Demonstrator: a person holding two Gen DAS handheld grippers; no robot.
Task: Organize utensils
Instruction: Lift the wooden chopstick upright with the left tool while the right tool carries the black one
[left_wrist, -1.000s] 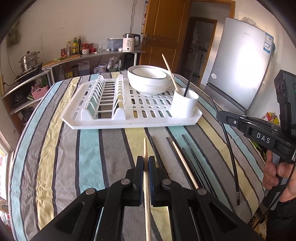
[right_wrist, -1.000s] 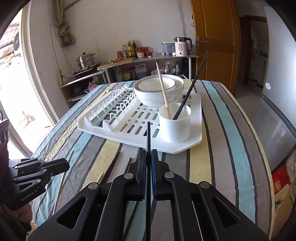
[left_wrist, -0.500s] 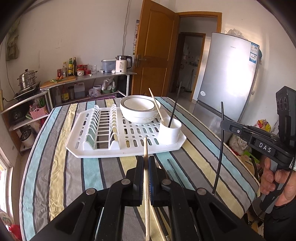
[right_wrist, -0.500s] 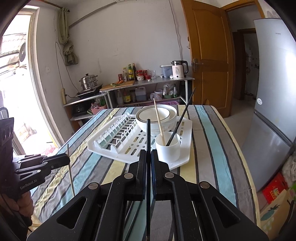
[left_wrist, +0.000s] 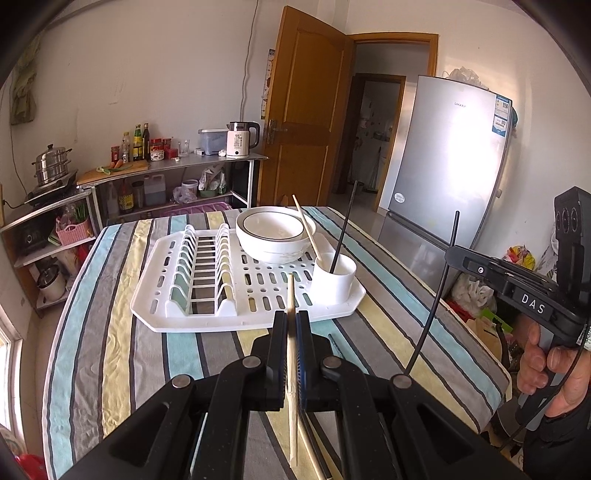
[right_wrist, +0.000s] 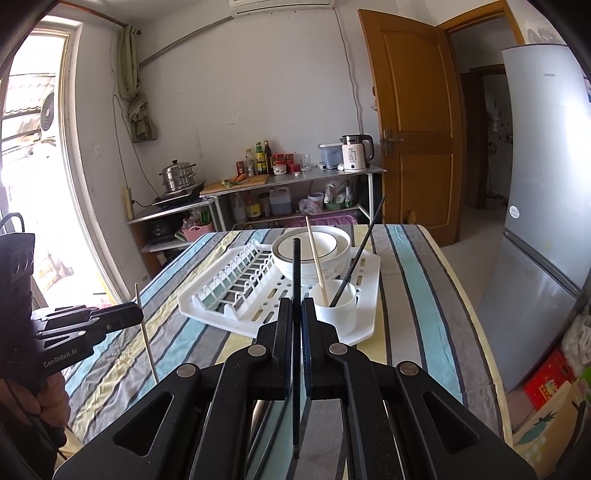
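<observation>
Indoors, striped tablecloth (left_wrist: 110, 354), white dish rack (left_wrist: 236, 317), fridge (left_wrist: 447, 162), kitchen shelves (right_wrist: 280, 184)

Cup (left_wrist: 334, 282) on rack (left_wrist: 207, 314), right of bowl (left_wrist: 275, 236).

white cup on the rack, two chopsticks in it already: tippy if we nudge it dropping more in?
Possibly. The white cup looks small and light, and the wooden chopstick and black chopstick lean well above its rim, giving leverage. It stands on the slotted drying rack, likely smooth plastic, so it may slide first.
</observation>
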